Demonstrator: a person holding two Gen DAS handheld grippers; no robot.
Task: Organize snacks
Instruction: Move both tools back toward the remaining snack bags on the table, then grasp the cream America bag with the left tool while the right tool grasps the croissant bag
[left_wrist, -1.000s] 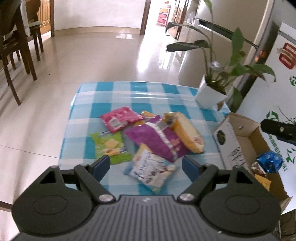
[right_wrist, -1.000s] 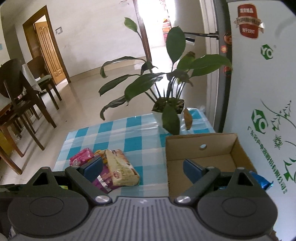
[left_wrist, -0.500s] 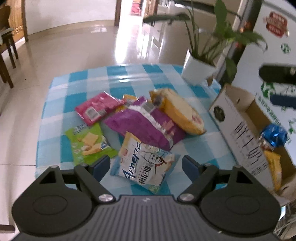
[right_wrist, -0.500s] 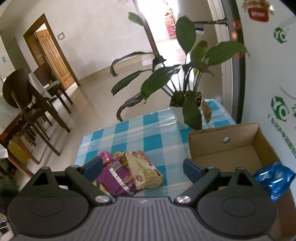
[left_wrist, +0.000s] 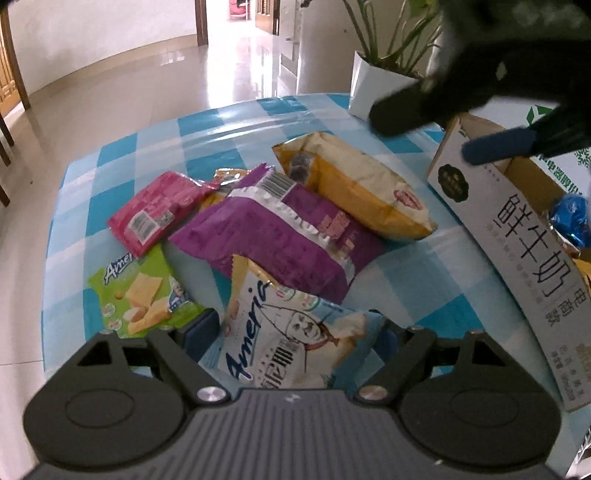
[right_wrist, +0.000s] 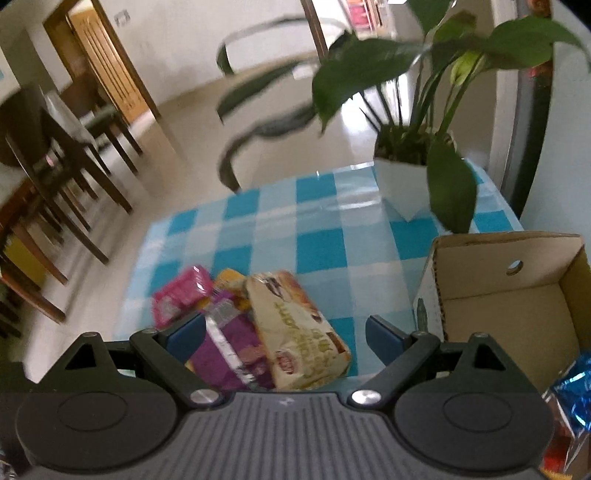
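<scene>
Snacks in a loose heap on the checked table (left_wrist: 122, 147), carton to their right. Step in hand, as I judge it: reach for the next packet to go into the carton.

Left tongs (left_wrist: 291, 334) spread wide, tilted down over the white-and-blue Ameri packet (left_wrist: 291, 332); the packet lies between the blue pads, no pad pressing on it. Nothing held. Next move likely calls for lowering until the pads flank the packet's sides, then closing gently; the bag looks puffy and slick, so a pinch at the edge could slip.

Right tongs (right_wrist: 284, 338) also spread, empty, above the purple bag (right_wrist: 236, 354) and the cream-and-yellow bag (right_wrist: 299, 332). In the left view they show as a dark shape over the carton's corner.

Pile: pink packet (left_wrist: 159, 210) at the far left, green cracker packet (left_wrist: 140, 295) in front of it, purple bag in the middle overlapping the Ameri packet's top edge, cream-and-yellow bag beside it toward the carton. A small orange packet (left_wrist: 229, 175) peeks from under the purple one.

Cardboard carton (right_wrist: 491, 273), open-topped, at the table's right edge. Far part of its floor bare. A blue foil packet (left_wrist: 570, 218) and something yellow (left_wrist: 583, 269) lie inside at the near end.

Potted plant (right_wrist: 406, 184) stands behind the carton, near its far wall.
</scene>
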